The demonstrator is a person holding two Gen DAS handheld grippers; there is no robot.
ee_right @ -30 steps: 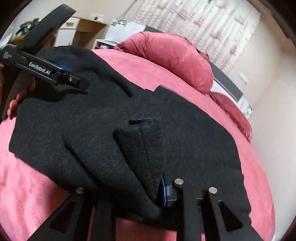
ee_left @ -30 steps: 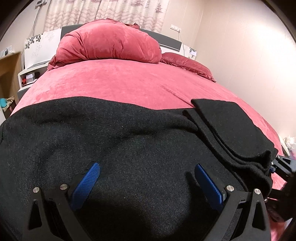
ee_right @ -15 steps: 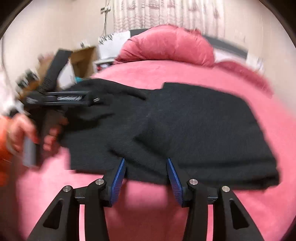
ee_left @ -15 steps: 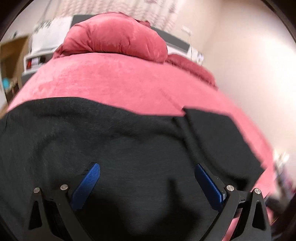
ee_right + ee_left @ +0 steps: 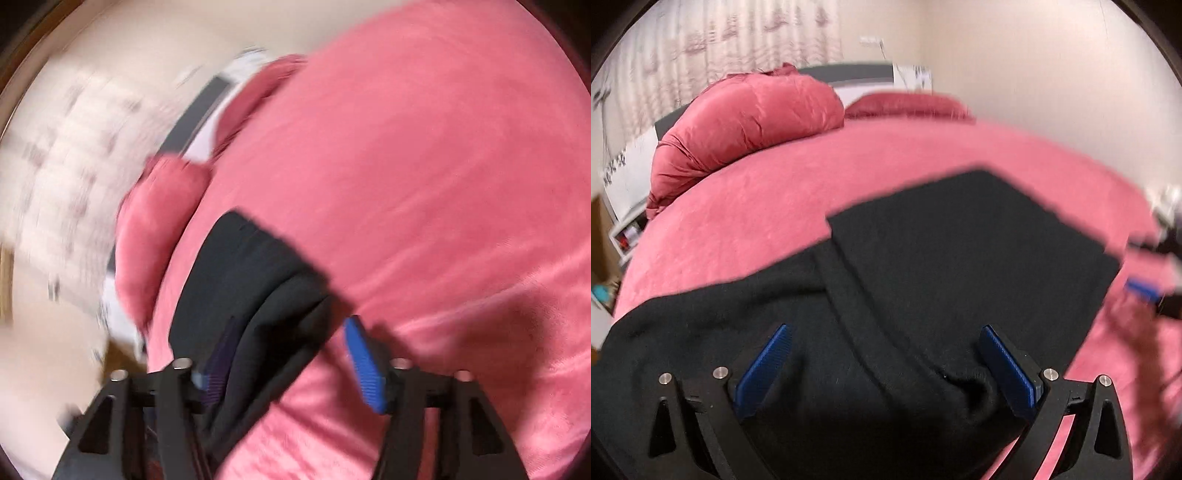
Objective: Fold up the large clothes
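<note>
A large black knitted garment [image 5: 960, 258] lies on the pink bed [image 5: 812, 177], with one side folded over into a flat panel. My left gripper [image 5: 882, 354] hovers low over the garment's near part, open wide, with nothing pinched between its blue pads. In the blurred right wrist view, the right gripper [image 5: 290, 325] is tilted at the garment's thick folded edge [image 5: 251, 288]. Its jaws are opening, the fabric lies between them, and the right pad [image 5: 364, 365] stands off the cloth. One blue pad [image 5: 1143, 290] of it shows at the left view's right edge.
A bunched pink duvet [image 5: 738, 122] and a pink pillow [image 5: 905, 105] lie at the head of the bed by the dark headboard [image 5: 846, 70]. Curtains [image 5: 738, 33] hang behind it. A white bedside unit [image 5: 624, 229] stands at the left. Bare pink bedspread [image 5: 443, 184] spreads beyond the garment.
The right gripper let go of the fold it pinched, spread its jaws, rolled over and swung to the garment's edge. The left gripper swung toward the folded panel, still open.
</note>
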